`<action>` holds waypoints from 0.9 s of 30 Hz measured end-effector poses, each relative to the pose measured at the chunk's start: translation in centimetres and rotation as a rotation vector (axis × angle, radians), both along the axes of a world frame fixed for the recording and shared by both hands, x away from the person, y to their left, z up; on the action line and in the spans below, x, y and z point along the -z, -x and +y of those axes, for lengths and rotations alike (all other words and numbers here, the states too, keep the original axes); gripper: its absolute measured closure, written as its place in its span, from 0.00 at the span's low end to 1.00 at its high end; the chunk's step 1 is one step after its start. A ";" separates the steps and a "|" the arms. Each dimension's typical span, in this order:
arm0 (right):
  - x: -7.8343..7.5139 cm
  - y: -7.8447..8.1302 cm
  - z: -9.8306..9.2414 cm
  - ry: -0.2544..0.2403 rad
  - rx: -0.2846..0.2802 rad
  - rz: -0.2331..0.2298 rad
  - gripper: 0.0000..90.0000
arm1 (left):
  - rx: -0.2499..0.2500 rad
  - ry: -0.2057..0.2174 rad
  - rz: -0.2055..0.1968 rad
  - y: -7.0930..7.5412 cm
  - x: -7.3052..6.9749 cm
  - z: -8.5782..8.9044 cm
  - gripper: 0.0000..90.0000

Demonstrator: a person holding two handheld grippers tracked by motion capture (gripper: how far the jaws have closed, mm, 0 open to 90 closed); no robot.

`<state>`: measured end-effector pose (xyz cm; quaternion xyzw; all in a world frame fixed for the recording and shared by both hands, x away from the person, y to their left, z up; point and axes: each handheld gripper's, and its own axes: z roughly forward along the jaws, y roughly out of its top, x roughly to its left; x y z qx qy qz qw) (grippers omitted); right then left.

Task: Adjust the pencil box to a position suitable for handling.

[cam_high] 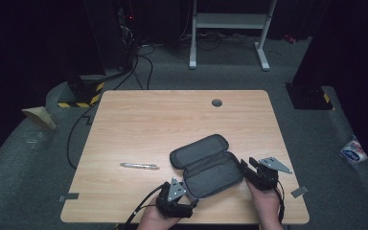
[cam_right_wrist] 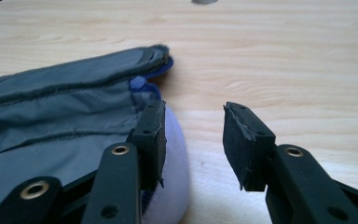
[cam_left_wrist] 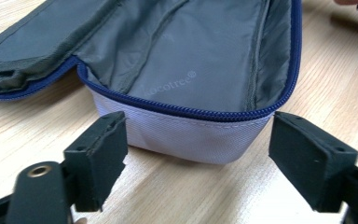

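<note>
I have the pencil case (cam_high: pixel 206 165) lying unzipped near the front of the table (cam_high: pixel 139 115), slightly right of centre, its lid folded back flat so the grey lining faces up; a pen (cam_high: pixel 139 166) rests on the bare wood to its left, apart from it, and I judge that pen is what should end up inside.

My left gripper (cam_high: pixel 179 203) sits at the near-left end of the case; in the left gripper view its jaws stand wide apart, one on each side of the pale end wall, touching nothing; I read this as a bracing stance, ready to close on the end and keep the soft body from sliding.

My right gripper (cam_high: pixel 255 173) is at the far-right end; in the right gripper view the jaws are spread too, with one pad (cam_right_wrist: pixel 152 135) close against or just inside the white rim by the blue zipper (cam_left_wrist: pixel 186 112) and the other out over bare table; whether that pad actually presses the fabric I cannot tell; nothing is pinched between them.

With both ends flanked, the case stays open and steady; the mouth faces upward so the pen can drop straight in; the risk, as I see it, is the limp wall folding inward if either claw closes too hard.
</note>
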<state>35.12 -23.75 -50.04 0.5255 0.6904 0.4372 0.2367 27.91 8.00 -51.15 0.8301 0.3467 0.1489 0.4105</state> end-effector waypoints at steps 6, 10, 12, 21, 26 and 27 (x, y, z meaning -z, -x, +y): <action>0.2 0.7 0.6 -0.003 -0.050 0.011 0.67 | -0.034 -0.005 0.001 -0.7 0.1 1.4 0.36; 0.4 1.3 1.7 -0.001 -0.101 0.024 0.68 | -0.062 -0.002 0.003 -1.5 0.3 2.6 0.43; 0.5 1.6 2.2 0.009 -0.118 0.027 0.68 | -0.074 0.044 0.037 -1.9 0.4 3.2 0.47; 0.5 3.0 3.8 0.021 -0.168 0.029 0.67 | -0.104 0.057 0.025 -2.8 0.0 4.4 0.54; 0.6 3.1 3.9 0.029 -0.172 0.027 0.68 | -0.082 0.058 0.039 -2.3 0.0 3.9 0.55; 0.7 3.0 3.8 0.029 -0.172 0.028 0.68 | -0.071 0.054 0.040 -2.2 0.0 3.8 0.56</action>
